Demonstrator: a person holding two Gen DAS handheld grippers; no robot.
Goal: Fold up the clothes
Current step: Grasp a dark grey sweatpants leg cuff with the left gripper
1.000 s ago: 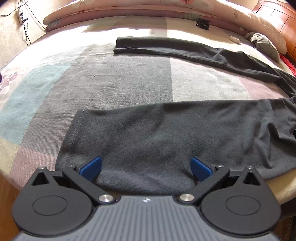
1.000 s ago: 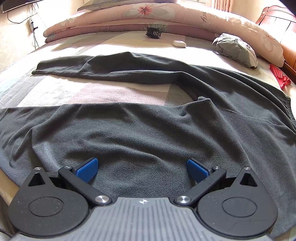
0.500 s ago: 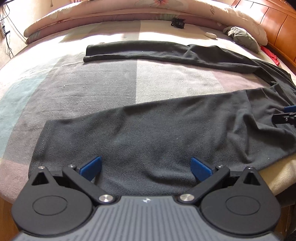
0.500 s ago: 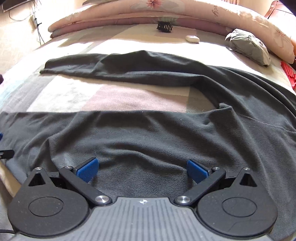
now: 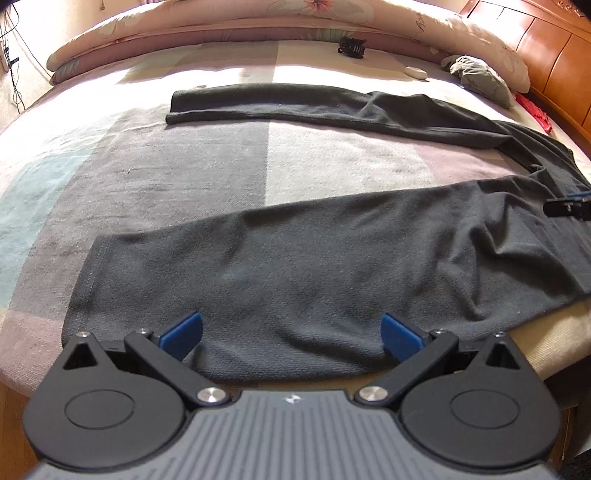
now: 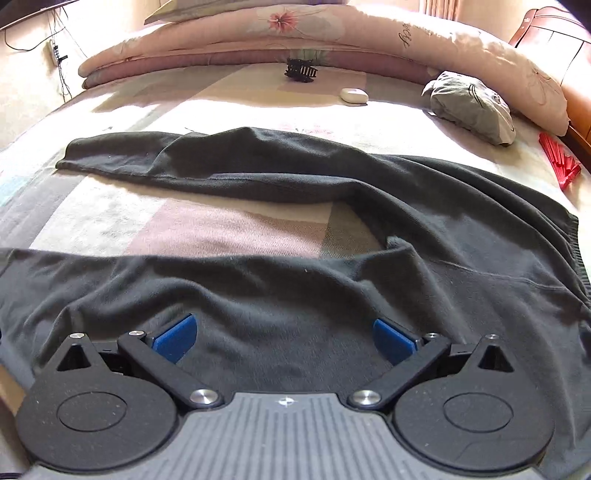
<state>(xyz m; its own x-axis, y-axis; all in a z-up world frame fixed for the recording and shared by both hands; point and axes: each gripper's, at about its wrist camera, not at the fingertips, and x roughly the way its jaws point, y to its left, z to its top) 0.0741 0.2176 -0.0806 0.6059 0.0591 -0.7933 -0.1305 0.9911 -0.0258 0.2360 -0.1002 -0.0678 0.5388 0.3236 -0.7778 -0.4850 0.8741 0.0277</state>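
1. The left gripper is hovering with jaws spread wide over the near leg at the frame's bottom, gripping nothing.
2. The right gripper is likewise gaping, empty, above the cloth.
3. The dark trousers are lying flat across the patchwork bedspread, legs stretching leftward, waistband at right.

Bed with patchwork cover: floral quilt, black hair clip, white case, grey bundle, red item.
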